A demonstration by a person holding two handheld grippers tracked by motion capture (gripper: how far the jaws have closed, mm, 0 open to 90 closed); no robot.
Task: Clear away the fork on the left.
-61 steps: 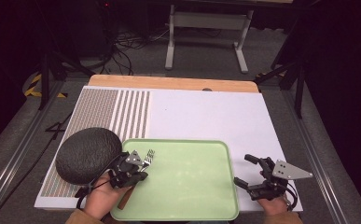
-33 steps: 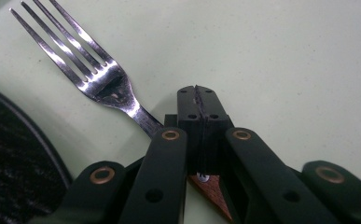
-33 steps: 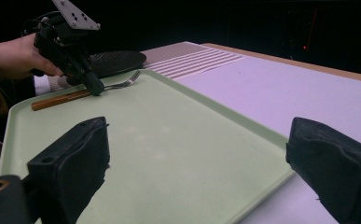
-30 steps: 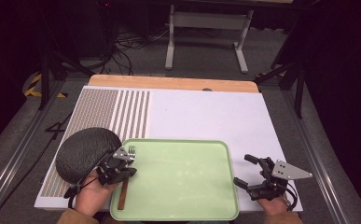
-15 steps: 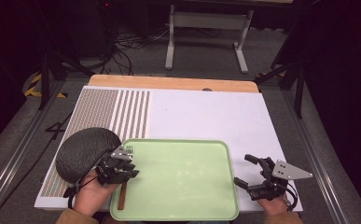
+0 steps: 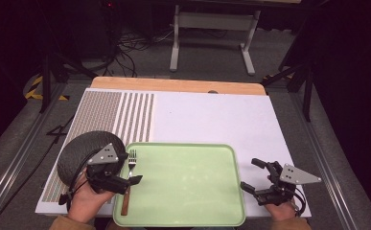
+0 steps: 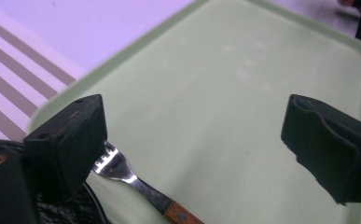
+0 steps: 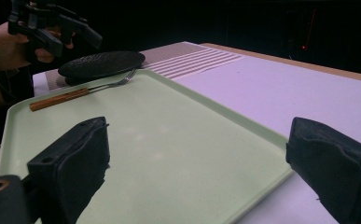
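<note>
The left gripper (image 6: 134,180) is hovering above the near-left part of the pale green plastic tray (image 6: 188,211), its fingers spread wide and gripping nothing. A wooden-handled steel fork (image 6: 128,184) is lying on the tray's left edge, tines pointing far, just beside a dark textured round plate (image 6: 75,155) on the white worktop (image 6: 212,117). The right gripper (image 6: 253,174) is waiting by the tray's right rim, its fingers likewise wide and empty. If the fork is the goal, lowering squarely across its handle looks wisest.

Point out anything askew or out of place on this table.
Nothing is spilled or damaged. The fork lies along the green tray's left edge, tines by the dark plate. Both grippers are open and hold nothing.
</note>
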